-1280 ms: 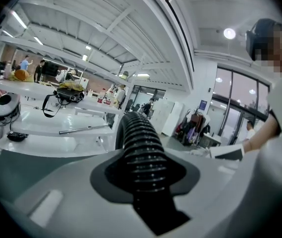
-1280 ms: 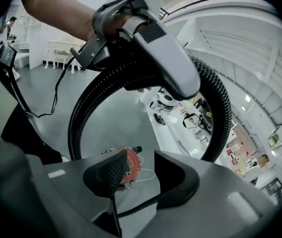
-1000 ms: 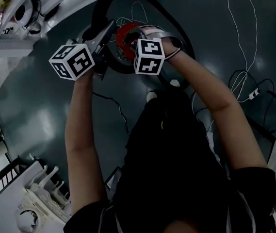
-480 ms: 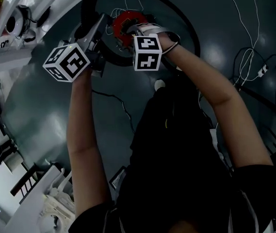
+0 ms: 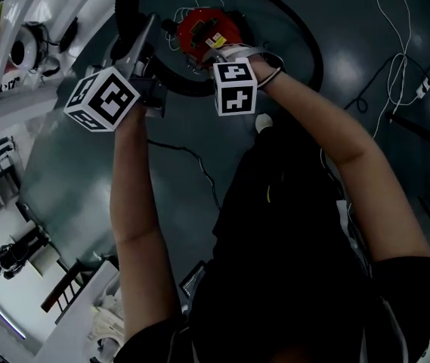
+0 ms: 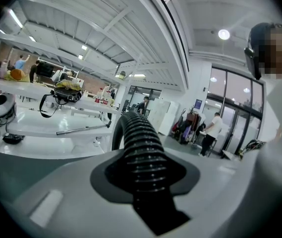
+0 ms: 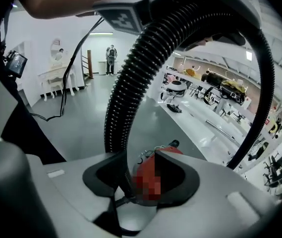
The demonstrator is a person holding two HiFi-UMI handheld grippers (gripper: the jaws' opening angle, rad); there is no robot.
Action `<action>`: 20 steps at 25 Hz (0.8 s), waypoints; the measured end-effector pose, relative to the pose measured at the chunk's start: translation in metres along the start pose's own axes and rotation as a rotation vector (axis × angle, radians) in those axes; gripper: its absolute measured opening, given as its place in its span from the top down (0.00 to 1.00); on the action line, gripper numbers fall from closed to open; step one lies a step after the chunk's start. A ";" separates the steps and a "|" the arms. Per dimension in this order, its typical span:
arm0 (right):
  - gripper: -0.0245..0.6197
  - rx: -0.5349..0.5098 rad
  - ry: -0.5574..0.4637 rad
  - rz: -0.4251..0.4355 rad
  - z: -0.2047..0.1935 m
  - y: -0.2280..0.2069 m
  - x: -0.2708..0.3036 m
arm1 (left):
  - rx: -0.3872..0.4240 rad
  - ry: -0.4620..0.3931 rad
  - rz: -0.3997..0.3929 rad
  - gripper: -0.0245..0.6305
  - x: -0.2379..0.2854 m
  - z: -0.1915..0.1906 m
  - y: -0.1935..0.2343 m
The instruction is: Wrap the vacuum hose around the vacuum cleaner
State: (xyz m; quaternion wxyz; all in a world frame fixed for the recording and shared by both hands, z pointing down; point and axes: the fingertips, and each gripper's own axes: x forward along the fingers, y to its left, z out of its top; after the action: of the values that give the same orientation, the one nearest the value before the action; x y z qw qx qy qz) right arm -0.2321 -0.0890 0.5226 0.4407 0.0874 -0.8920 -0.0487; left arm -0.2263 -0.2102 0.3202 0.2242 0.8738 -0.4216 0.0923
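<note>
The hose point(image 6: 140, 148) is ribbed black plastic with a faint sheen. The vacuum cleaner point(image 5: 208, 30) has a glossy red plastic shell. The floor point(image 5: 63, 180) is dark, smooth and polished, mirroring lights.

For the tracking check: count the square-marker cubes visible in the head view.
2. One cube at upper left, on the left gripper beside the black hose; the other cube right of it, on the right gripper, just below the red vacuum cleaner.
</note>
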 end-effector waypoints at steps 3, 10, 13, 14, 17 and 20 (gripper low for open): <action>0.69 0.019 -0.014 0.012 0.002 0.006 0.003 | 0.010 0.009 0.003 0.75 0.001 -0.002 0.002; 0.69 0.038 -0.036 0.027 0.006 0.014 -0.003 | 0.028 0.013 0.006 0.75 0.002 -0.002 0.003; 0.67 0.049 -0.045 0.046 0.006 0.023 -0.006 | 0.033 0.007 0.010 0.75 0.003 0.001 0.001; 0.66 0.047 -0.044 0.048 0.006 0.025 -0.006 | 0.033 0.003 0.011 0.75 0.003 0.002 0.000; 0.65 0.042 -0.039 0.050 0.007 0.028 -0.002 | 0.034 -0.005 0.007 0.75 0.005 0.008 -0.006; 0.65 0.042 -0.033 0.049 0.011 0.029 0.003 | 0.029 -0.003 -0.003 0.75 0.006 0.010 -0.008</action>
State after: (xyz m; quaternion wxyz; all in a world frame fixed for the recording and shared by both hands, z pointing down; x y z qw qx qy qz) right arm -0.2459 -0.0614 0.5231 0.4249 0.0738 -0.9020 -0.0204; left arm -0.2162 -0.2145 0.3114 0.2113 0.8777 -0.4192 0.0968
